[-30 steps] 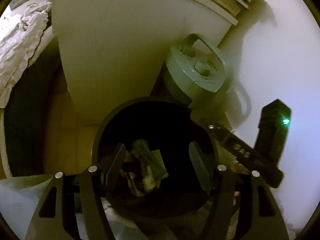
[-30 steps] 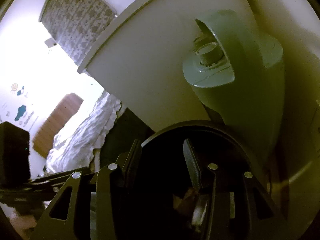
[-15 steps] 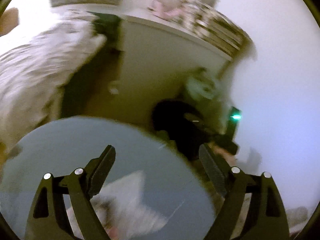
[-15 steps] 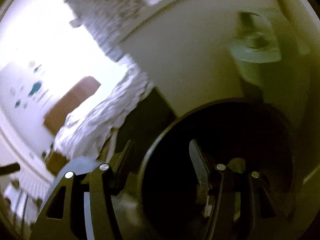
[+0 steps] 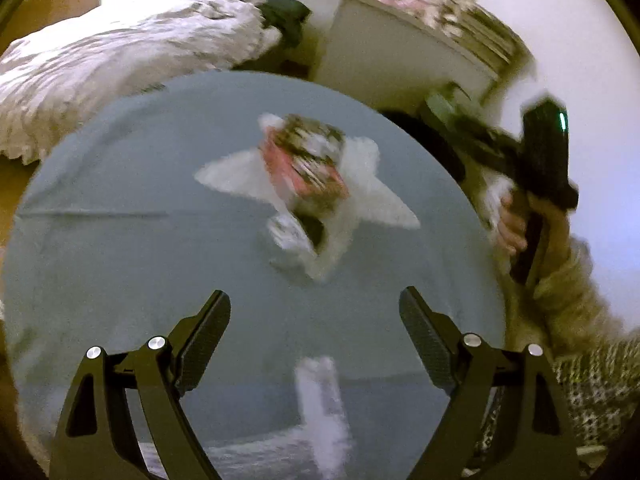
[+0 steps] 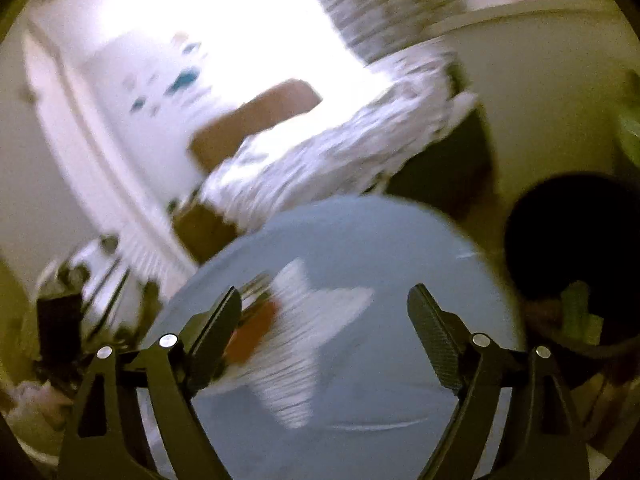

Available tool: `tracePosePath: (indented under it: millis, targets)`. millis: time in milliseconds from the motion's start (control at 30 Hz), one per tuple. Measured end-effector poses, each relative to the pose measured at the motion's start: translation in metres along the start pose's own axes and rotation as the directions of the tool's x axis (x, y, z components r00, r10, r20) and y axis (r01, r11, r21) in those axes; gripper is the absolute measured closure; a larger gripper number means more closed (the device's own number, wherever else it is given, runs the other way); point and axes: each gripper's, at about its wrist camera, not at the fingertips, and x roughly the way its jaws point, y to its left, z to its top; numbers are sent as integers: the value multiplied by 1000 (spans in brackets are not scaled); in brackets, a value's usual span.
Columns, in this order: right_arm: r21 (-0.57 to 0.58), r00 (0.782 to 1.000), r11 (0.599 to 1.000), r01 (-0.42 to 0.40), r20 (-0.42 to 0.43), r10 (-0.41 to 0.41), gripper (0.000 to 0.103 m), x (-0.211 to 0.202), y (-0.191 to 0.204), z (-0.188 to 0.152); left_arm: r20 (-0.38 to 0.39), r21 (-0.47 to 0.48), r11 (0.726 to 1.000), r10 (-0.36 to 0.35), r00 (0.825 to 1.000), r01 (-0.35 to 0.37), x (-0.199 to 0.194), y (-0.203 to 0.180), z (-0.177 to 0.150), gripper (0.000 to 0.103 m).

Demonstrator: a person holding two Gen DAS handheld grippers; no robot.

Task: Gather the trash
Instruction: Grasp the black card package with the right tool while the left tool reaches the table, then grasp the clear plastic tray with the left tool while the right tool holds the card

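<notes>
Both the left tool (image 5: 314, 316) and the right tool (image 6: 324, 316) gape wide, holding nothing. The crumpled wrapper (image 5: 308, 164) lies on a white star (image 5: 372, 196) on the round blue rug (image 5: 120, 240), beyond the left tool's tips. The black bin (image 6: 576, 232) stands just beside the rug's edge.

We see a round grey-blue rug (image 5: 120, 240) spread over the floor (image 5: 10, 184), with a white star shape (image 5: 372, 196) at its middle; on that star lies a blurred pink-and-patterned wrapper (image 5: 304, 160), and a smaller pale scrap (image 5: 290, 234) sits just beside it, touching the star's lower edge; another white star (image 5: 320, 400) shows near the rug's near rim. We see the black bin (image 6: 576, 248) standing on the floor just beside the rug's edge, and a bed (image 5: 100, 60) with a rumpled white cover beyond the rug
</notes>
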Motion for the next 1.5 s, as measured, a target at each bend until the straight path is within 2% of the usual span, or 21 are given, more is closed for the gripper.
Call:
tracePosePath:
  millis: [100,200,300,433,500,533,567,600,700,800,900,1033,1133,1233,1333,1400,1467,1500]
  targets:
    - [-110,996,994,-9,-87,0,13,25,45,5,20,19,1000,-7,1000,7,6,-11,-10,15]
    - [-183,988,983,-21,-154,-8,13,55,79,12,42,-5,1000,20,999,-20,7,-10,-13,15]
    - [-272,977,962,7,-202,-64,13,94,107,15,43,-33,998,45,998,-44,9,-2,-19,15]
    - [-358,948,932,55,-276,-161,13,140,119,9,12,-56,998,-6,1000,6,16,7,-25,19]
    - [-379,930,922,79,-305,-205,14,157,117,4,18,-53,999,-7,1000,7,17,9,-27,32]
    - [-377,926,922,81,-314,-210,24,160,113,2,21,-48,999,-1,1000,2,17,10,-27,38]
    - [-350,926,935,57,-331,-180,34,162,111,1,26,-45,999,11,1000,-10,17,11,-27,49]
    - [-310,928,950,36,-342,-147,35,160,108,0,30,-48,998,28,999,-27,16,14,-27,63]
    - [-268,932,963,38,-337,-131,38,150,99,2,40,-85,996,40,998,-37,17,24,-26,88]
    - [-226,951,974,11,-300,-80,39,133,93,5,57,-115,993,36,998,-29,14,31,-26,92]
    - [-162,971,987,-13,-237,-26,39,108,81,12,100,-127,992,36,994,-23,3,33,-22,93]
    - [-70,991,997,-37,-133,28,39,69,54,22,164,-151,988,42,986,-17,-19,35,-3,93]
    - [-13,999,1000,0,-41,0,39,37,20,25,190,-130,991,38,981,-13,-26,29,24,93]
    - [50,999,998,39,16,-40,39,12,-15,28,192,-87,996,44,980,-27,-25,19,46,93]
    - [119,995,990,81,55,-88,39,-13,-54,25,155,-49,999,25,988,-18,-25,11,53,92]
    - [138,991,986,96,78,-108,39,-29,-74,18,103,24,999,27,994,-29,-23,5,47,89]
    - [178,989,979,103,84,-120,39,-37,-95,8,44,139,988,66,997,-71,-18,-4,33,80]
    - [203,989,974,101,82,-120,39,-39,-102,3,15,185,980,77,997,-78,-14,-8,28,58]
